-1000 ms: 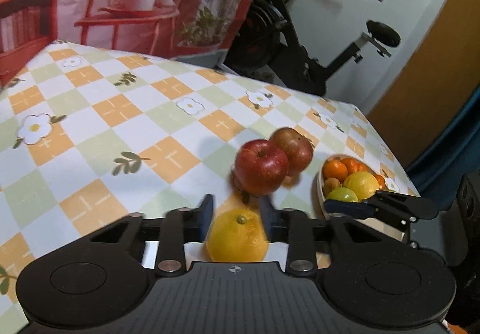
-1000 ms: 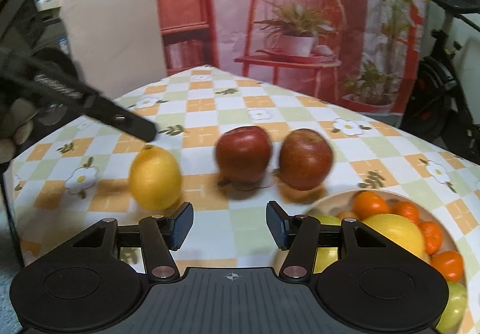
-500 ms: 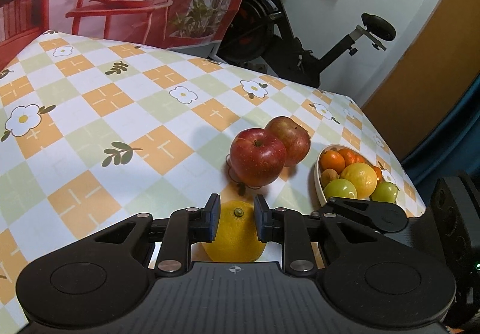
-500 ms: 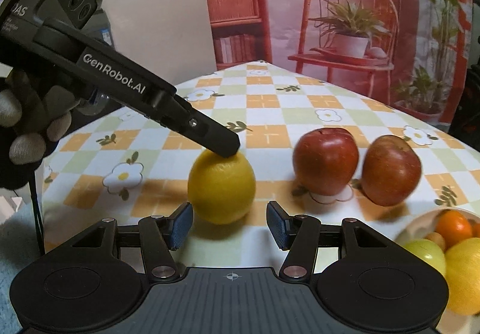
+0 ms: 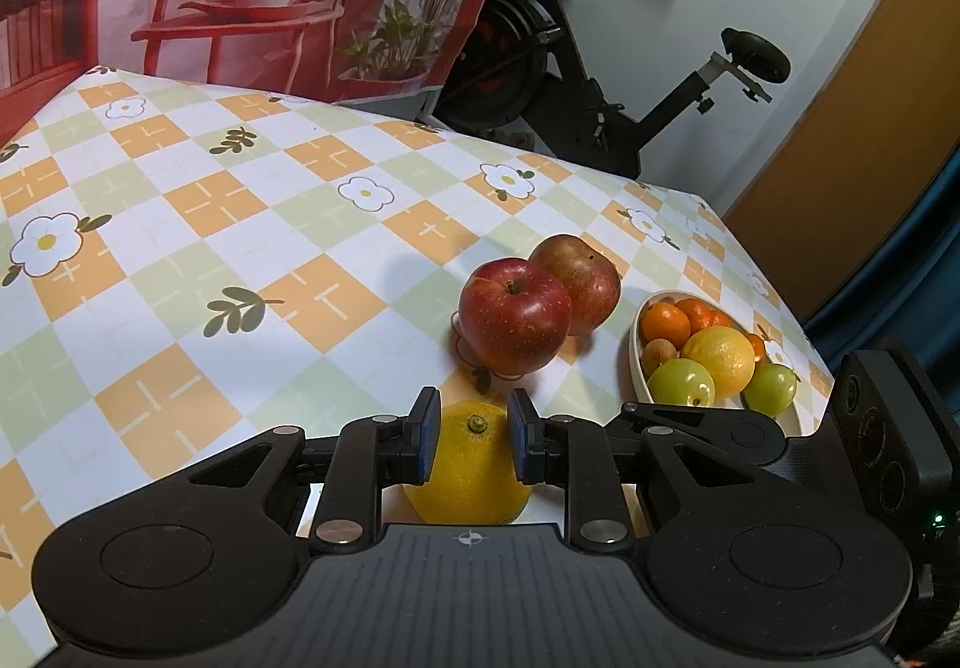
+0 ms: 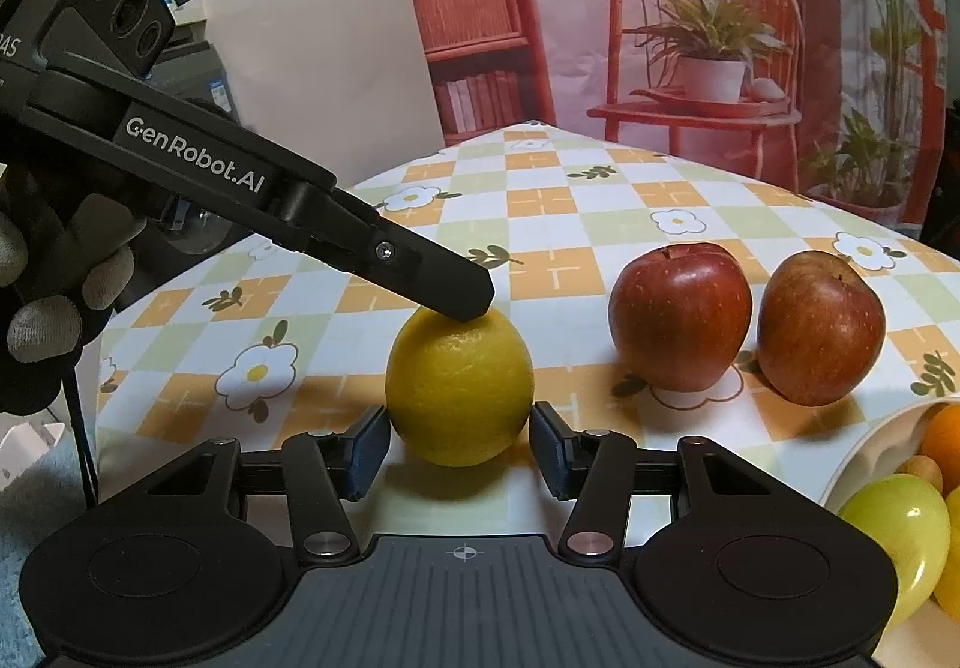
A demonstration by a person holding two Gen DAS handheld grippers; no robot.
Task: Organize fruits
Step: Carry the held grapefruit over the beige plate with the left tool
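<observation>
A yellow orange (image 5: pixel 471 473) (image 6: pixel 459 386) sits on the checked tablecloth. My left gripper (image 5: pixel 471 443) hangs just above it, jaws narrowed to a small gap over its top; in the right wrist view a left fingertip (image 6: pixel 462 293) rests on the fruit's top. My right gripper (image 6: pixel 459 443) is open, its jaws flanking the orange at table level without clear contact. Two red apples (image 5: pixel 516 314) (image 6: pixel 681 317) stand side by side beyond. A white bowl (image 5: pixel 637 368) at the right holds several citrus and green fruits.
The table's far edge drops off toward an exercise bike (image 5: pixel 600 86) and a red printed backdrop (image 6: pixel 690 8). The gloved hand holding the left gripper (image 6: pixel 42 308) is at the left. The bowl's rim (image 6: pixel 864 446) is close to my right gripper.
My left gripper has lifted and its jaws have narrowed over the orange. My right gripper has moved left, from facing the apples to bracketing the orange.
</observation>
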